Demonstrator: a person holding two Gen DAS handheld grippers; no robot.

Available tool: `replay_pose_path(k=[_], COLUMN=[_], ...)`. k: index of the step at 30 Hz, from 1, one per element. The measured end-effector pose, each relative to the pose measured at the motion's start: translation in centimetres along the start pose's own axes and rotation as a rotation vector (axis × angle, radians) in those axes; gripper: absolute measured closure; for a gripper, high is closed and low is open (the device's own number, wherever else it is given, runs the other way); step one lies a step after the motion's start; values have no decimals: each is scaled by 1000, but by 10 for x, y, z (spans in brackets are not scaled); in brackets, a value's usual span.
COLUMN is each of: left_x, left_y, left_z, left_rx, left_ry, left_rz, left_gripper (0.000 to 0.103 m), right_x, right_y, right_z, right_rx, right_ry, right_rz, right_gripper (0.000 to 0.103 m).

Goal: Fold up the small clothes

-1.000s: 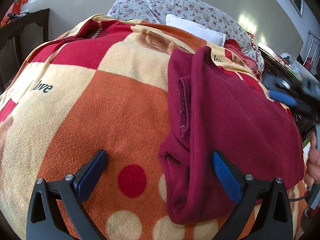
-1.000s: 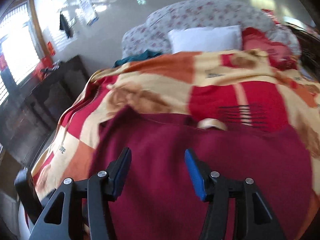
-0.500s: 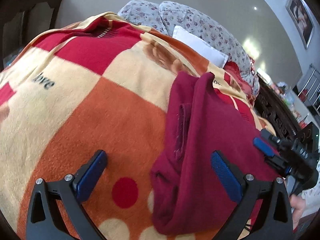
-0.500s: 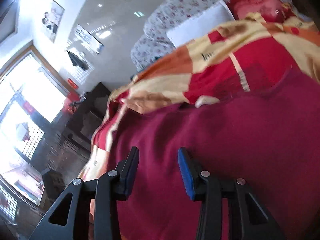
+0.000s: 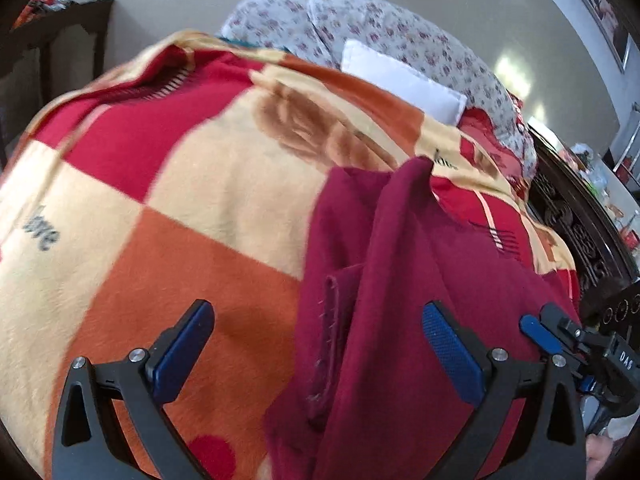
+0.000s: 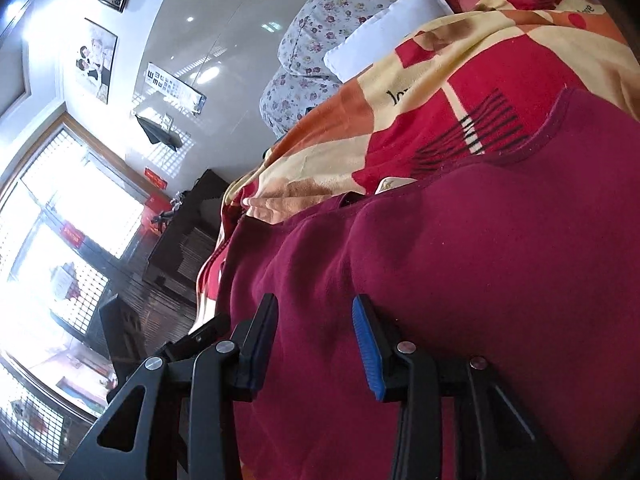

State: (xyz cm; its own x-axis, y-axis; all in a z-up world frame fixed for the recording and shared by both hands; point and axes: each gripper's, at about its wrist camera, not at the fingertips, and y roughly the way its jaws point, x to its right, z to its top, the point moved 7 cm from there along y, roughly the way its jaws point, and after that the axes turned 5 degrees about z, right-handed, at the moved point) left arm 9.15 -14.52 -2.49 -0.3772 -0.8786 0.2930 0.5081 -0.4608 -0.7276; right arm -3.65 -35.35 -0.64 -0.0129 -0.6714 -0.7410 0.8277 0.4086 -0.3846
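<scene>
A maroon garment lies partly folded on a checked blanket on the bed, its left side folded over with a sleeve cuff showing. My left gripper is open wide, low over the garment's left edge, holding nothing. My right gripper is open with a narrower gap, close over the garment near its lower edge, and empty. The right gripper also shows at the right edge of the left wrist view.
Floral pillows and a white pillow lie at the head of the bed. A dark carved wooden frame runs along the right side. Dark furniture and bright windows stand to the left.
The right gripper has dropped and tilted close to the garment, its gap narrowing. The left gripper has moved slightly nearer the garment's left edge and stayed open.
</scene>
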Motion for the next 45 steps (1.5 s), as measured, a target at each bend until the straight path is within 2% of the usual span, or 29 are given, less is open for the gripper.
replay_pose_path(k=[6,11,14,20,21,22,23,25,27,29,31,34,38,43,45], left_x=[-1,-1,-2,4,5,6,9,18,22,23,22,28,48,92,122], left_y=[17,18,19,17,16,14,12,9,6,5,-2,-18,-40,-71,-78], left_z=[3,4,1,-4,-5,-6,-8,-12,-12,-13,-12,-7,-6,-5,-7], left_rx=[-66,-106,-100,-77,-77,-76,-77,-100,-94,-90,-97,-99,-80,-63,-57], left_ry=[12,72,85,136,136,142,153,165,186,206,183,166,209,241,281], left_rz=[-74,-118,-143,-121,-130,-138,-154,-201,-184,-166,-165,-174,-157,-201,-214], left_gripper=[0,0,0,1,3,14,33,54,60,71,82,86,87,87,87], right_x=[2,2,3,3,3,3,4,4,5,5,6,8,12,21,23], right_y=[0,1,1,2,2,2,2,2,2,2,1,-1,-7,-21,-27], right_z=[0,0,0,0,0,0,0,0,0,1,1,4,9,19,23], right_rx=[-8,-12,-13,-14,-13,-14,-14,-15,-15,-14,-11,2,34,108,136], right_ry=[7,-2,0,-1,0,1,1,1,3,8,17,48,125,257,312], right_rz=[18,9,11,13,16,18,20,22,26,36,50,79,143,270,322], right_gripper=[62,62,62,62,62,62,62,62,62,62,62,62,62,59,53])
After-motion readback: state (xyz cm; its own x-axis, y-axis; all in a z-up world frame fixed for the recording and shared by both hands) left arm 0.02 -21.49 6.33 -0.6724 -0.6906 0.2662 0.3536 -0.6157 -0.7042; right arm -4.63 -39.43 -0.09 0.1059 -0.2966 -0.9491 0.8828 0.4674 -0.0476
